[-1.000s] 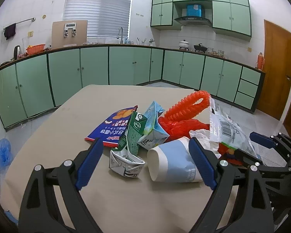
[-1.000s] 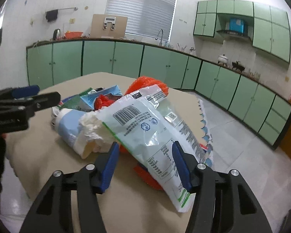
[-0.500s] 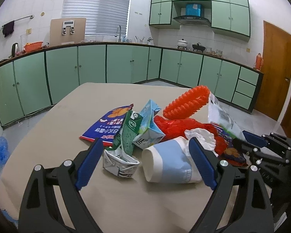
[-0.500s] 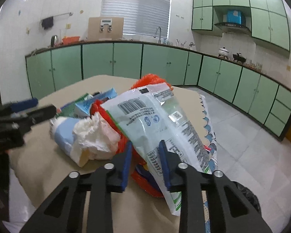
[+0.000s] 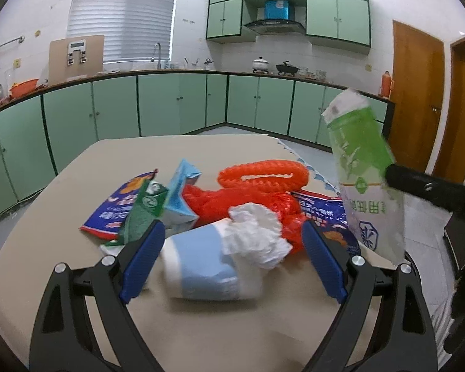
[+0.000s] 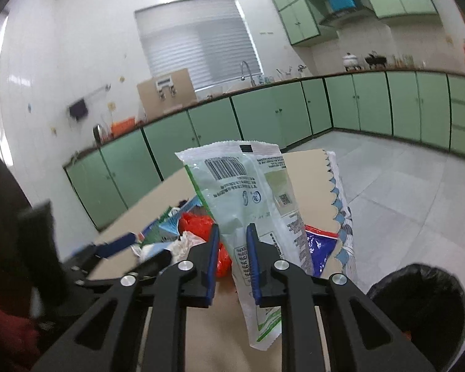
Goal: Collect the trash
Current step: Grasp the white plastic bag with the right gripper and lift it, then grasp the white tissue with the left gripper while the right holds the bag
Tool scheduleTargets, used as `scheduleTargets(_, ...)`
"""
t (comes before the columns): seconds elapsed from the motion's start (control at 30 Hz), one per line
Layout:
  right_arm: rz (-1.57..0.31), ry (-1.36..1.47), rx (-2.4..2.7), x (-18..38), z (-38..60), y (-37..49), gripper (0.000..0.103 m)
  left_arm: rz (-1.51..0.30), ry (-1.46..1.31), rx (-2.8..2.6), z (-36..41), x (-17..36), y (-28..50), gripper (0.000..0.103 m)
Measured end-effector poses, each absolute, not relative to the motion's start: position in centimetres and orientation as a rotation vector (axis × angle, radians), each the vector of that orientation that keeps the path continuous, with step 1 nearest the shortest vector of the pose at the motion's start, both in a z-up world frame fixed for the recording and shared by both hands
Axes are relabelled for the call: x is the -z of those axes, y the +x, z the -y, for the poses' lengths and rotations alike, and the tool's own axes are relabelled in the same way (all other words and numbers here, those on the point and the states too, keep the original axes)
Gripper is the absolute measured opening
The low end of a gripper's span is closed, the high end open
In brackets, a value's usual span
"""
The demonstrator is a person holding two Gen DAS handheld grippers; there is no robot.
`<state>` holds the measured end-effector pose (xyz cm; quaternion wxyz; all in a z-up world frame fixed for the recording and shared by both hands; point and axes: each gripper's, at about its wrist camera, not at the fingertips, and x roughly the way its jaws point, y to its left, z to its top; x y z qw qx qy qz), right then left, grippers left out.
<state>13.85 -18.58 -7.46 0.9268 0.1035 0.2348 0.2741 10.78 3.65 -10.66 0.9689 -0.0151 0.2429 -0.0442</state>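
Green kitchen cabinets (image 5: 170, 105) ring the beige table (image 5: 201, 325). At twelve o'clock of the wide-open left gripper (image 5: 232, 260), a paper cup (image 5: 207, 266) lies toppled. Closing, the right gripper (image 6: 232, 257) pinches a lifted plastic wrapper (image 6: 248, 192), tilted.

We see a glossy plastic pouch (image 6: 251, 198), crumpled white tissue paper (image 5: 257, 238) beside the orange mesh netting (image 5: 257, 179), and a matt table (image 5: 214, 325).
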Motion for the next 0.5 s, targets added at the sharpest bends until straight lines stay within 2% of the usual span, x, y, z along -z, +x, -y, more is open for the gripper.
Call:
scheduleTargets(0.13,-0.484,0.26,-0.537,7.3,20.5,13.9,0.017,-0.506,-0.011,0.101,-2.2,11.3,12.1,0.085)
scheduleTargets(0.2,-0.482,0.264,-0.525,7.2,21.1,13.8,0.016,-0.523,0.001,0.106,-1.7,11.7,12.7,0.067)
scheduleTargets(0.23,-0.481,0.267,-0.522,7.2,21.3,13.8,0.016,-0.542,0.008,0.114,-1.4,12.1,13.0,0.061)
scheduleTargets(0.27,-0.479,0.27,-0.517,7.1,21.5,13.7,0.017,-0.555,0.013,0.119,-1.3,12.4,13.1,0.048)
scheduleTargets(0.3,-0.478,0.269,-0.513,7.1,21.7,13.7,0.017,-0.569,0.018,0.124,-1.1,12.7,13.3,0.04)
scheduleTargets(0.4,-0.476,0.264,-0.502,7.1,21.2,13.7,0.017,-0.566,0.024,0.12,-0.8,12.9,13.2,0.023)
scheduleTargets(0.5,-0.474,0.259,-0.496,7.1,21.3,13.4,0.017,-0.546,0.018,0.121,-1.0,12.6,12.8,0.02)
